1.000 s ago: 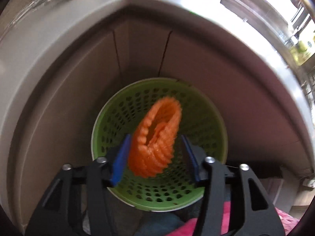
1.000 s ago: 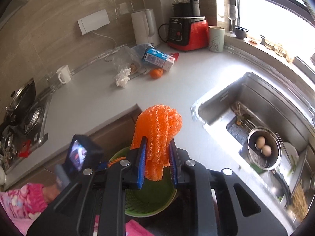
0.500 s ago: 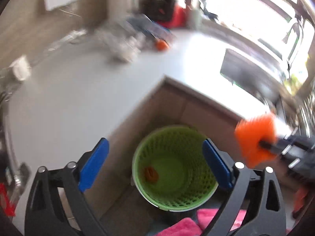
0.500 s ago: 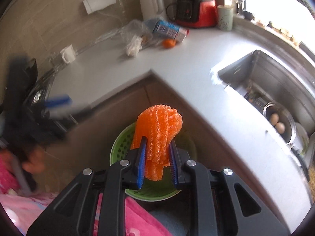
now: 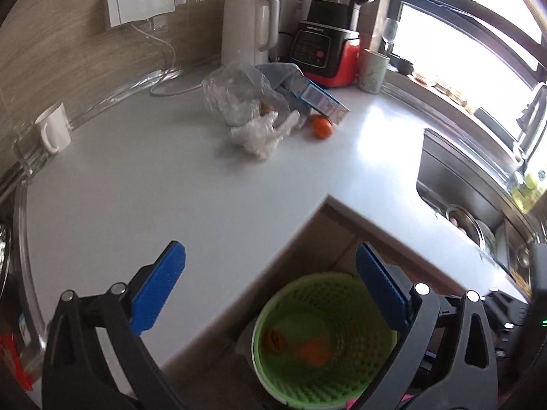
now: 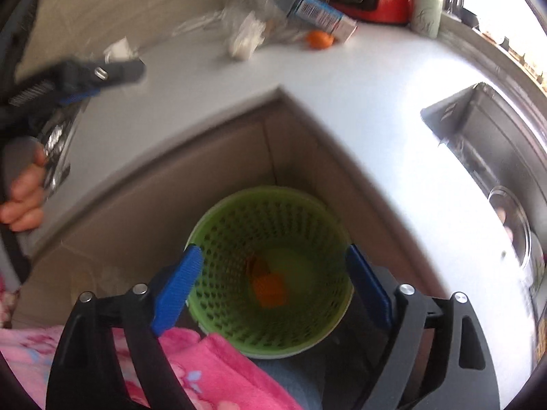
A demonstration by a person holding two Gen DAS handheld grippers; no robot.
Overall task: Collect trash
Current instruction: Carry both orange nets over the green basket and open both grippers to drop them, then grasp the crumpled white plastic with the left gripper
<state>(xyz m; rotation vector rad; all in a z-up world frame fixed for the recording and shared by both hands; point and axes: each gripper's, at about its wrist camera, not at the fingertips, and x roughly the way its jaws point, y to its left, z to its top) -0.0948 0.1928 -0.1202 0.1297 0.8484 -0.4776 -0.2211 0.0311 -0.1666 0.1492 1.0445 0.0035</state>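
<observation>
Worktop: white L-shaped kitchen counter [image 5: 143, 184] against a wood-look wall, with a sink [image 5: 454, 184] under the window on the right.
Back of counter: white kettle [image 5: 248, 30], red-based blender [image 5: 328, 51], pale cup [image 5: 372, 71] and white mug [image 5: 56, 128].
Trash on the counter: crumpled clear plastic bag [image 5: 239, 95], white wad [image 5: 259, 133], blue-and-white carton [image 5: 318, 97] and a small orange fruit [image 5: 321, 126] just beside it.
Basket: green perforated bin [image 6: 270, 270] on the floor in the inner corner of the cabinets.
Foam nets: two orange pieces [image 6: 268, 288] lie at the bottom of the bin, blurred.
Right gripper [image 6: 273, 282]: above the bin, jaws opening wide, nothing between the blue pads.
Left gripper [image 5: 270, 285]: over the counter edge, jaws opening to their widest, empty.
Person: fingers [image 6: 22, 201] on the left handle, pink patterned clothing [image 6: 191, 369] at the bottom edge.
</observation>
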